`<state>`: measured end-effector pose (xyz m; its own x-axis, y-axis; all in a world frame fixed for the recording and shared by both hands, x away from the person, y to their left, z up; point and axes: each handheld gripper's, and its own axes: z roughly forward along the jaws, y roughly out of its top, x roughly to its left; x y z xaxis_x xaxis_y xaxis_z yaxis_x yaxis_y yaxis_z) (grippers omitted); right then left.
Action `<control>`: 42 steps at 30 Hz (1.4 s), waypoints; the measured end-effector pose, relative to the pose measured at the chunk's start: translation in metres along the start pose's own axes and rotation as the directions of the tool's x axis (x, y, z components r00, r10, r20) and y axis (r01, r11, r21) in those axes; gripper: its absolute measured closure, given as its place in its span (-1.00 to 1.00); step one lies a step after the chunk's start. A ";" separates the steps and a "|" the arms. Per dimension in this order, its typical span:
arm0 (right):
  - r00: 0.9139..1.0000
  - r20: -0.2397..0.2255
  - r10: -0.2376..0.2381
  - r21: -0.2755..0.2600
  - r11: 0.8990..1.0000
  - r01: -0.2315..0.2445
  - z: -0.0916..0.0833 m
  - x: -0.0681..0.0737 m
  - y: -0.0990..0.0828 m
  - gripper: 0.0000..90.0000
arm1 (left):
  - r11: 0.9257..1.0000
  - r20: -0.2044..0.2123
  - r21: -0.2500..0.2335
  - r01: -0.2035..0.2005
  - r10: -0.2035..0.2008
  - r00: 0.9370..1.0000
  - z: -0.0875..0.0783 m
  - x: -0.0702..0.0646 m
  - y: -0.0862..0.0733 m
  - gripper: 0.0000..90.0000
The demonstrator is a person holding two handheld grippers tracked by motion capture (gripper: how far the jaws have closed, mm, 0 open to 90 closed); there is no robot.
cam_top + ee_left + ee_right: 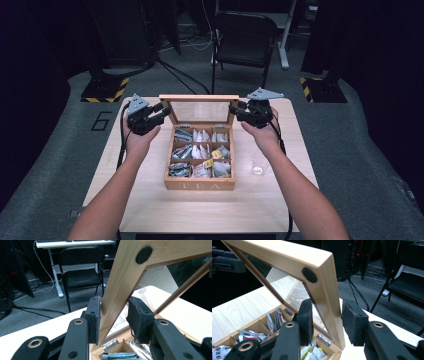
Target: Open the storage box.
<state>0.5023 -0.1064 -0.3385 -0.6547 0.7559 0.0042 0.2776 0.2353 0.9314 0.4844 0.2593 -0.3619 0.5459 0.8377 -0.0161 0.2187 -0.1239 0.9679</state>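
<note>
Inside, the wooden tea box (200, 185) holds sachets (201, 152); both grippers (113, 315) (327, 320) straddle its raised lid (200, 98), jaws apart.

Dim room, grey floor (360, 150), black folding chair (245, 40), perhaps cables.

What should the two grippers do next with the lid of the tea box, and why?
Probably close both grippers: the left gripper and right gripper each straddle a side of the raised lid, with one pad apiece off the wood. The tea box is open, so pinching first gives control.
</note>
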 end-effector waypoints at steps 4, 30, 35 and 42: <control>1.000 -0.005 0.013 -0.009 1.000 -0.013 0.002 -0.003 0.000 0.35 | 1.000 0.003 0.005 0.002 -0.002 1.000 0.002 0.002 0.002 0.41; 1.000 -0.001 0.010 0.064 0.998 -0.010 0.029 -0.017 -0.014 0.29 | 1.000 0.007 0.004 0.016 -0.016 1.000 0.014 0.012 0.009 0.42; 1.000 0.004 0.018 0.083 0.996 -0.018 0.039 -0.019 -0.018 0.29 | 1.000 0.002 0.018 0.016 -0.016 1.000 0.016 0.013 0.012 0.42; 0.999 0.015 0.029 0.105 0.994 -0.031 0.048 -0.022 -0.023 0.31 | 1.000 -0.003 0.018 0.016 -0.016 1.000 0.020 0.014 0.013 0.42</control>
<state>0.5437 -0.0994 -0.3774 -0.6359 0.7714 0.0260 0.3699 0.2751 0.8874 0.5110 0.2591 -0.3540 0.5399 0.8412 -0.0307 0.2420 -0.1202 0.9628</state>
